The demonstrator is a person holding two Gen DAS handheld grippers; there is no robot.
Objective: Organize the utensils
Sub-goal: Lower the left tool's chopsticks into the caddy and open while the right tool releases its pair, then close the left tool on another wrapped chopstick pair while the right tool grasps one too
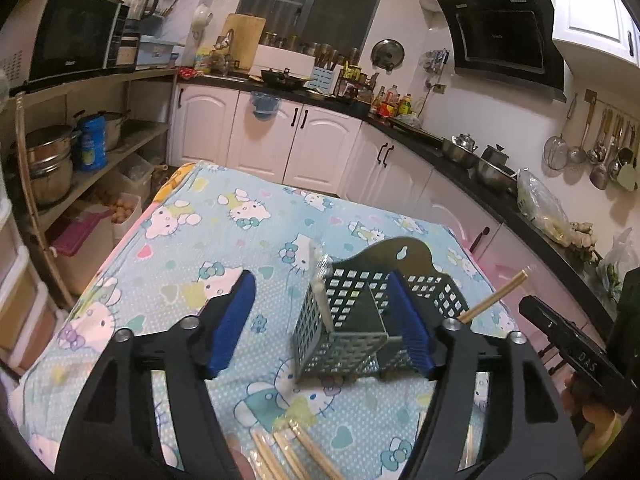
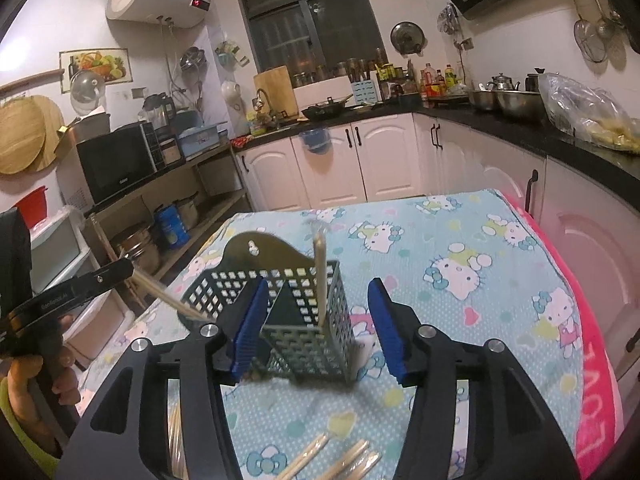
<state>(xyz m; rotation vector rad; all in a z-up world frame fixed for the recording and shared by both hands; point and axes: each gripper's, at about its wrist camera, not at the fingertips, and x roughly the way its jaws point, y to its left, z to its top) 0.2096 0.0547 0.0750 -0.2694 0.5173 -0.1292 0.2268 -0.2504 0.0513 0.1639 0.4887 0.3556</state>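
A dark green perforated utensil caddy point(image 1: 344, 320) stands on the Hello Kitty cloth point(image 1: 224, 240). One wrapped chopstick point(image 1: 320, 284) stands upright in its near compartment. My left gripper point(image 1: 320, 328) is open, its right blue pad level with the caddy's divider. In the right wrist view the caddy point(image 2: 304, 320) sits between the open jaws of my right gripper point(image 2: 316, 328), with the same chopstick point(image 2: 319, 280) upright inside. More wooden chopsticks point(image 1: 296, 456) lie loose on the cloth near me, also in the right wrist view point(image 2: 340, 460). Another chopstick point(image 1: 496, 296) leans in the caddy's far compartment.
White kitchen cabinets point(image 1: 320, 140) and a black countertop with pots point(image 1: 472, 156) ring the table. An open shelf with a microwave point(image 1: 76, 36) and steel pots stands left. The table's pink edge point(image 2: 592, 340) drops off on the right.
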